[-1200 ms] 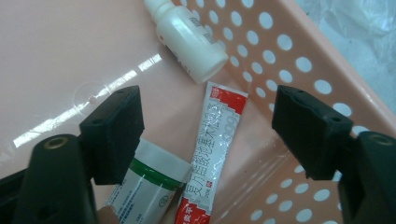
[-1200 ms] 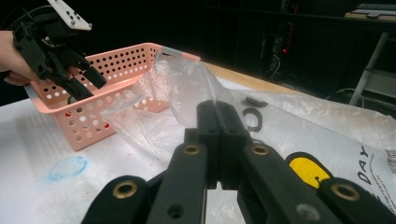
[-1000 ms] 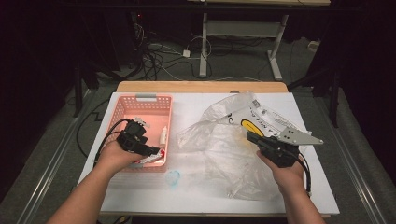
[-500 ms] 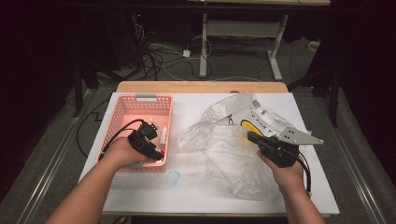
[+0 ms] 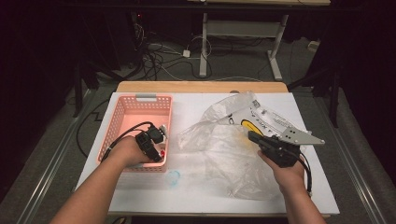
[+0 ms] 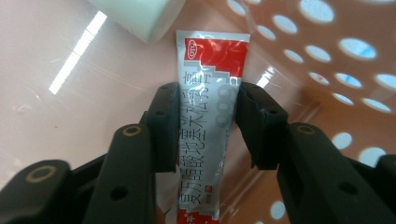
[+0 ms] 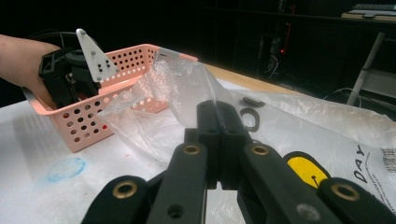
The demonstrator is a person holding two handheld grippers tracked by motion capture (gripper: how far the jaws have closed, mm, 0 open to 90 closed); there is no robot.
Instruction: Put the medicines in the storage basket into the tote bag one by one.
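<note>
Dark floor and tangled cables lie beyond my white table point(image 5: 201, 105), and on its left part stands the pink perforated basket point(image 5: 122, 115). Inside that basket, near its front right corner, lies the tube point(image 6: 208, 74): a flat, silver-and-red squeeze tube with a red band at its crimped end and dark printed characters running along its silver body, resting on the basket's smooth pink floor just below a pale, whitish roll-like item point(image 6: 135, 16). My left gripper point(image 6: 208, 126) reaches down into the basket and straddles the tube; its jaws have just been closing and now stand narrowed, with the tube between them and the black pads point(image 6: 168, 123) right at its long edges, though I cannot tell for certain that they press on it. From above, my left hand point(image 5: 126, 151) covers most of that gripper at the basket's near wall. Right of the basket, a crumpled clear plastic bag point(image 5: 219, 144) with a yellow mark and black lettering spreads across the table's middle and right. My right gripper point(image 7: 217, 128) has its jaws fully together, pinching a fold of that bag's film, and its grey plate sticks out toward the table's right edge.
</note>
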